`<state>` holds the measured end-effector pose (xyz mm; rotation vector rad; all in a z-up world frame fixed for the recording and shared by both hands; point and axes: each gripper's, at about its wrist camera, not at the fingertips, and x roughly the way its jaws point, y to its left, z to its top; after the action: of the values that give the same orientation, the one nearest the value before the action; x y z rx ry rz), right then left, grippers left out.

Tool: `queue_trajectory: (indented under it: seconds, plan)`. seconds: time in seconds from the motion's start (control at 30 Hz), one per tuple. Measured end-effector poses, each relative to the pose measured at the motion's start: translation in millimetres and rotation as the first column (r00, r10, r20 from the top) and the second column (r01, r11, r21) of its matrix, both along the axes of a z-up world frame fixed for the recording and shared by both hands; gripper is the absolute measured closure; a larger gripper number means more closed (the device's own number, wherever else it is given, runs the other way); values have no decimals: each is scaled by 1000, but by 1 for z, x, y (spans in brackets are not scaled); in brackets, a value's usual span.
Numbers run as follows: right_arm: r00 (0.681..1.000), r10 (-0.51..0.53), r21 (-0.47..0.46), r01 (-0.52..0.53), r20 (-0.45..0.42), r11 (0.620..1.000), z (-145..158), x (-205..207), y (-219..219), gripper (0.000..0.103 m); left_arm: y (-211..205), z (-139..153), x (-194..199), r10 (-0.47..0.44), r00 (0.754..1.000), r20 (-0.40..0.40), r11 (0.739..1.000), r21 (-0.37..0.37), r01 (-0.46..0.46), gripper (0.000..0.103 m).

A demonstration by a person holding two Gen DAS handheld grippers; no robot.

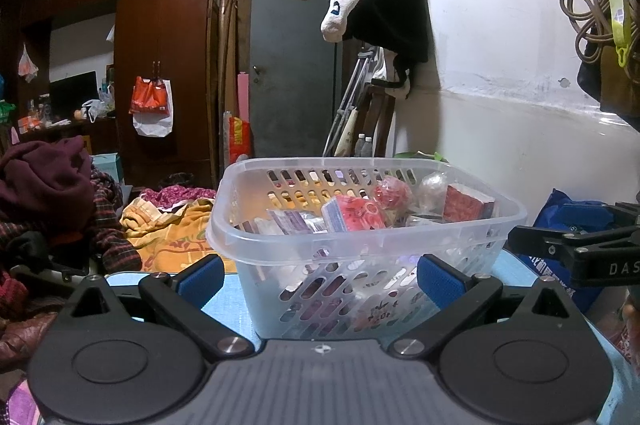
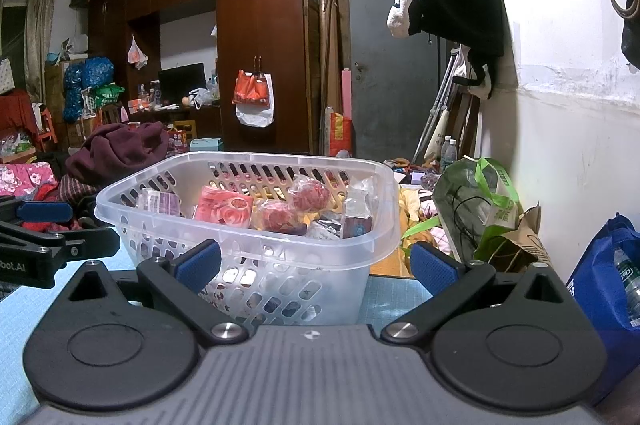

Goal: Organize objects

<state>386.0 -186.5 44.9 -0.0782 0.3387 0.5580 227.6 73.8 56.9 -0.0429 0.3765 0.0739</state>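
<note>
The translucent slotted plastic basket (image 1: 360, 225) holding wrapped packets stands on the light-blue worktop (image 2: 400, 297), directly ahead of both grippers. Left gripper (image 1: 320, 277) and right gripper (image 2: 316, 265) fingers are spread, empty; the left appears nearer.

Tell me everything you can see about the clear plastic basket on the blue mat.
The basket is translucent, whitish plastic with a thick rolled rim and slotted walls. It stands upright on the light blue mat, holding wrapped packets, several of them red. The open left hand-held gripper and right hand-held gripper face it; neither visibly touches it.
</note>
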Motion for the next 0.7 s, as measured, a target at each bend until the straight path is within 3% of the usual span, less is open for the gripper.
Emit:
queue_trajectory:
  seconds: [0.7]
  plan:
    - [1000,1,0,-1,0,1000,0,0,0,0,-3,0,0,-9,1000,5,1000,-15,9,0]
